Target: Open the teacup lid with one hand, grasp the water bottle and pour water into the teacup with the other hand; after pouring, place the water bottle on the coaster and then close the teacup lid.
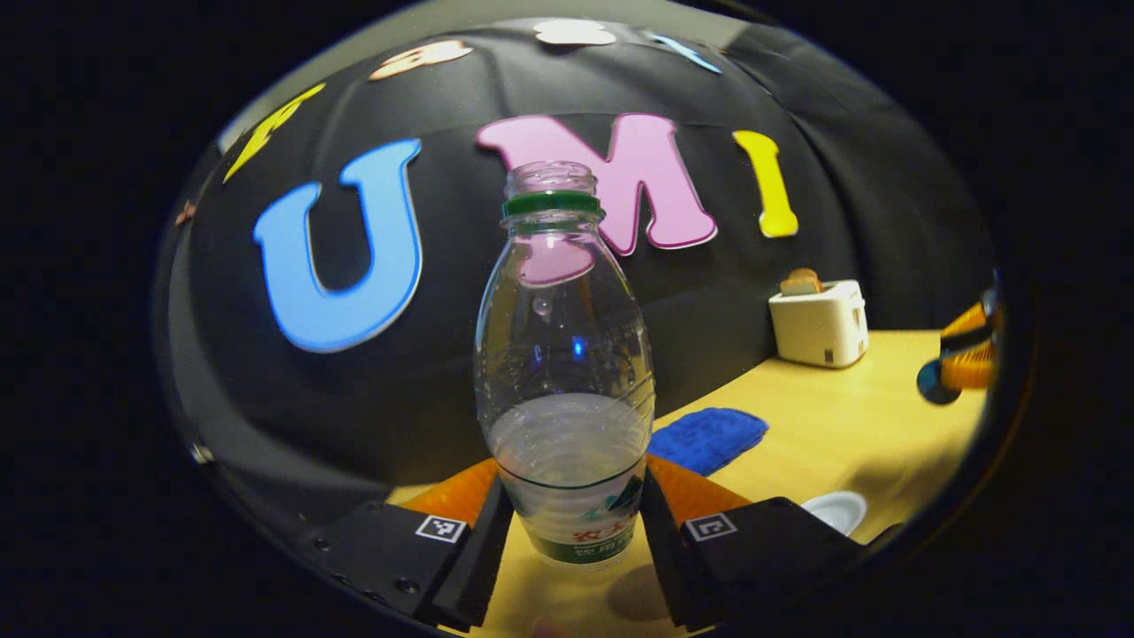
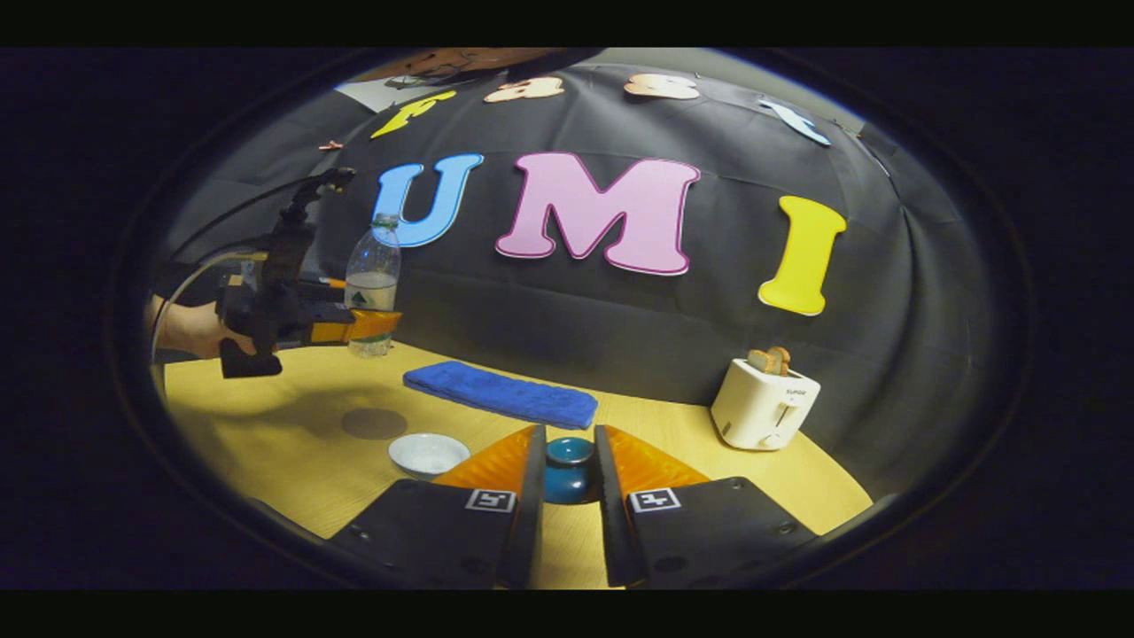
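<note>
Clear water bottle [image 1: 564, 372] with a green neck ring and a white label printed in green and red; blue towel [image 2: 500, 394], finely textured; white teacup [image 2: 429, 454]; dark teal lid [image 2: 569, 471]; round brown coaster [image 2: 375, 423]; cream-white toaster [image 2: 765, 403] holding tan toast; pale yellow wood-grain table [image 2: 266, 443].

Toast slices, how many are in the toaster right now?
2, side by side in the toaster's top slots by the booth wall: toast slices. More could sit lower inside, hidden.
</note>
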`<state>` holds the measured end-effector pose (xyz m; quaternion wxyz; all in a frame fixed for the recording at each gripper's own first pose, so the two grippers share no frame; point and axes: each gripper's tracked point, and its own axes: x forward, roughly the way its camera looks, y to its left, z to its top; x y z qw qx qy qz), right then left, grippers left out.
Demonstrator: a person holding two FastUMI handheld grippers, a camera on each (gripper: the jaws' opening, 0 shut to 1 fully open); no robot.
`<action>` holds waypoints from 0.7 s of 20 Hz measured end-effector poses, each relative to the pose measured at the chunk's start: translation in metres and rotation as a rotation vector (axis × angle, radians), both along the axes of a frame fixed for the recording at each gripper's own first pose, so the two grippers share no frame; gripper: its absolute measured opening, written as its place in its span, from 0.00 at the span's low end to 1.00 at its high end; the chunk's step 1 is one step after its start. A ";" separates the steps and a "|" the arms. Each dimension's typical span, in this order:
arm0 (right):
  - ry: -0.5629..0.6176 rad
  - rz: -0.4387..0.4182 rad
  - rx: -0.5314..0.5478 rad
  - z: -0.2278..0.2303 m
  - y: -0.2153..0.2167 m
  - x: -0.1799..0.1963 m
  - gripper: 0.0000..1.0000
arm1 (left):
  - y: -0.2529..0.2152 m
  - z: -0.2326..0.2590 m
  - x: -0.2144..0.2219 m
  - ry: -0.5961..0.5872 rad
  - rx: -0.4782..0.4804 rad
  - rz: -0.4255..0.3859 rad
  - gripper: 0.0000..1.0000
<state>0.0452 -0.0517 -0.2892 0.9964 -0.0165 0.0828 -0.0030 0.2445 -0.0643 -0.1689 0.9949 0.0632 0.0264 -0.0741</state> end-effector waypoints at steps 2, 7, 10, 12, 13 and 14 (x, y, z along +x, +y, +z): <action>0.000 -0.001 0.004 0.000 0.001 0.000 0.36 | -0.015 -0.008 0.006 0.035 -0.092 -0.011 0.74; 0.003 0.004 -0.001 -0.002 0.005 0.000 0.36 | -0.029 -0.020 0.005 0.128 -0.235 0.011 0.75; 0.006 0.008 -0.001 -0.001 0.006 -0.001 0.36 | -0.033 -0.033 0.004 0.179 -0.250 0.018 0.75; 0.004 0.006 0.005 -0.002 0.007 -0.002 0.36 | -0.034 -0.043 0.002 0.185 -0.258 0.010 0.75; 0.006 0.007 0.007 -0.003 0.008 -0.002 0.36 | -0.033 -0.048 0.000 0.187 -0.260 0.006 0.76; 0.007 0.006 0.007 -0.004 0.008 -0.001 0.36 | -0.034 -0.053 0.002 0.192 -0.256 0.009 0.76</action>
